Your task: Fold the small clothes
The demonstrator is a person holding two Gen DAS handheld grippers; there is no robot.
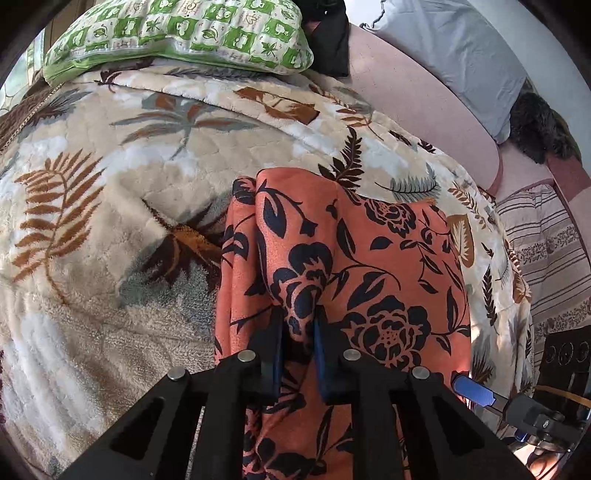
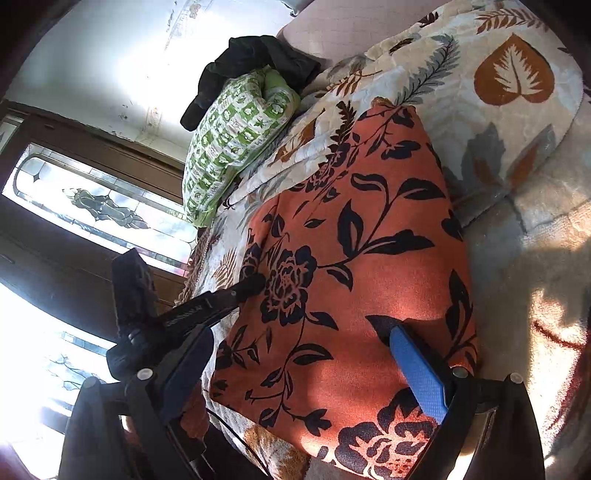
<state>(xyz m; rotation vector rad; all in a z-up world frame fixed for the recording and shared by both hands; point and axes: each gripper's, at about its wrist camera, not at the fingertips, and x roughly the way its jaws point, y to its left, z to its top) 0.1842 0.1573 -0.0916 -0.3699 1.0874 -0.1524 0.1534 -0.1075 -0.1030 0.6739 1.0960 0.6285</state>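
An orange garment with a black floral print (image 1: 351,266) lies on a cream leaf-patterned blanket (image 1: 110,206). My left gripper (image 1: 299,325) is shut on a raised fold of the orange garment, its blue pads pinching the cloth. The garment also shows in the right wrist view (image 2: 351,258), spread flat. My right gripper (image 2: 295,354) is open, its jaws wide apart just above the near edge of the garment, holding nothing. Its blue pad (image 2: 417,373) shows on the right finger. The left gripper's finger (image 2: 236,291) rests on the cloth at the left.
A green checked pillow (image 1: 177,33) lies at the far end of the bed with a black cloth (image 1: 328,40) beside it. A pink headboard cushion (image 1: 413,99) and grey pillow (image 1: 454,55) are on the right. A stained-glass window (image 2: 99,206) stands beyond the bed.
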